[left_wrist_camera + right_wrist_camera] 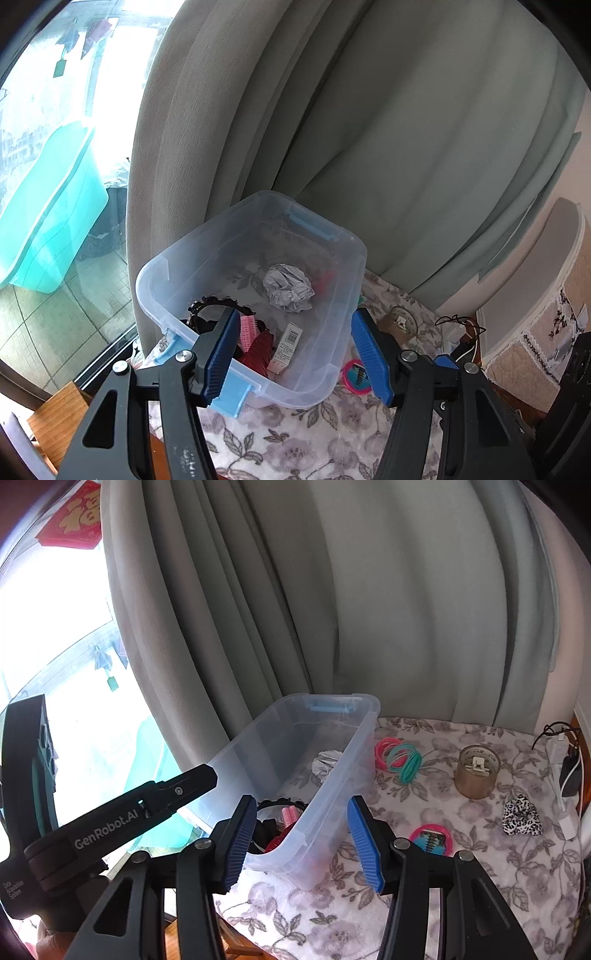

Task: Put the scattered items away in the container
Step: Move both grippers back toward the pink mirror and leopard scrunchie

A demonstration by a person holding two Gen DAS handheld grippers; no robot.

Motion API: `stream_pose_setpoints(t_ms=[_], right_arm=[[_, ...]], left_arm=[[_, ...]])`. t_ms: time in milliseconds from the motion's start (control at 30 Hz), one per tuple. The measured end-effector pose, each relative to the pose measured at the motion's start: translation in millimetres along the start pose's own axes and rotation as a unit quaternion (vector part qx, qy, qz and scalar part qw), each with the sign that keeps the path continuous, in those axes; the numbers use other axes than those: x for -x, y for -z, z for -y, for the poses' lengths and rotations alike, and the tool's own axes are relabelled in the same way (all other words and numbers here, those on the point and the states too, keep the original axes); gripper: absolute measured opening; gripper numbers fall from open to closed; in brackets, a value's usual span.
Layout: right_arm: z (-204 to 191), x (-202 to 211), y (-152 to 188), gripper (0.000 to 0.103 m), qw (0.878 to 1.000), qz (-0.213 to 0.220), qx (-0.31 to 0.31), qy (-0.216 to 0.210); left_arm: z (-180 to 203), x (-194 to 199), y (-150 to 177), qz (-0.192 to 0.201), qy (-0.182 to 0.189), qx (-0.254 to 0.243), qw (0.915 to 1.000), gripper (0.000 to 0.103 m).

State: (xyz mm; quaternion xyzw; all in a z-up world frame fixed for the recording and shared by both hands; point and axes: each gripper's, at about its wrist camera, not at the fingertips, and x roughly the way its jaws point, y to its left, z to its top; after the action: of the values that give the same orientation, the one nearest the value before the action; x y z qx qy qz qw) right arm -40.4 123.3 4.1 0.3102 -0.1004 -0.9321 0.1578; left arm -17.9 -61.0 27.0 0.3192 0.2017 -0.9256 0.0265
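Note:
A clear plastic bin (pixel 332 254) (pixel 332 794) with blue latches stands on the floral cloth. Inside lie a crumpled paper ball (pixel 288 284), a small white box (pixel 286 345), a black headband (pixel 214 306), pink rollers and a red item. My left gripper (pixel 295 354) is open and empty over the bin's near end. My right gripper (pixel 301 842) is open and empty at the bin's near right corner. On the cloth lie pink and teal rings (pixel 397 758), a pink-rimmed round item (pixel 432 840), a leopard scrunchie (pixel 522 818) and an amber glass jar (pixel 476 771).
Grey curtains (pixel 332 609) hang right behind the bin. A power strip with cables (pixel 567 775) sits at the table's right edge. The table's left edge drops off beside a window, with a teal tub (pixel 48 210) outside. The left gripper's body (pixel 110 823) shows at left.

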Motion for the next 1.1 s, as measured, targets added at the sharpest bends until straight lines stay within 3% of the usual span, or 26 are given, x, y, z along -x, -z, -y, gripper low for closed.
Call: stream_pose_setpoints(t_ms=[200,300,567,800,1100], right_arm=[[30.5,31.7,1.5,0.056,0.999,0.033,-0.036,0.010],[52.4,48.5,3.1,0.056,0.996,0.053,-0.066,0.023],[117.1,85.1,16.5,0.058,0.982,0.090,-0.146,0.074],[158.6,87.2,33.3,0.058,0.972,0.081,-0.199,0.093],[202.4,65.3,54.5,0.058,0.964,0.044,-0.238,0.114]], left_arm=[[38.4,6.2,9.9,0.003,0.002,-0.043,0.9991,0.064],[56.1,12.4,15.4,0.012,0.006,-0.065,0.9978,0.073],[105.0,1.3,36.9,-0.006,0.039,-0.121,0.9919,0.074],[134.4,-20.9,57.4,-0.044,0.057,-0.160,0.9845,0.074],[153.0,-79.4,85.8,-0.115,0.050,-0.184,0.9748,0.074]])
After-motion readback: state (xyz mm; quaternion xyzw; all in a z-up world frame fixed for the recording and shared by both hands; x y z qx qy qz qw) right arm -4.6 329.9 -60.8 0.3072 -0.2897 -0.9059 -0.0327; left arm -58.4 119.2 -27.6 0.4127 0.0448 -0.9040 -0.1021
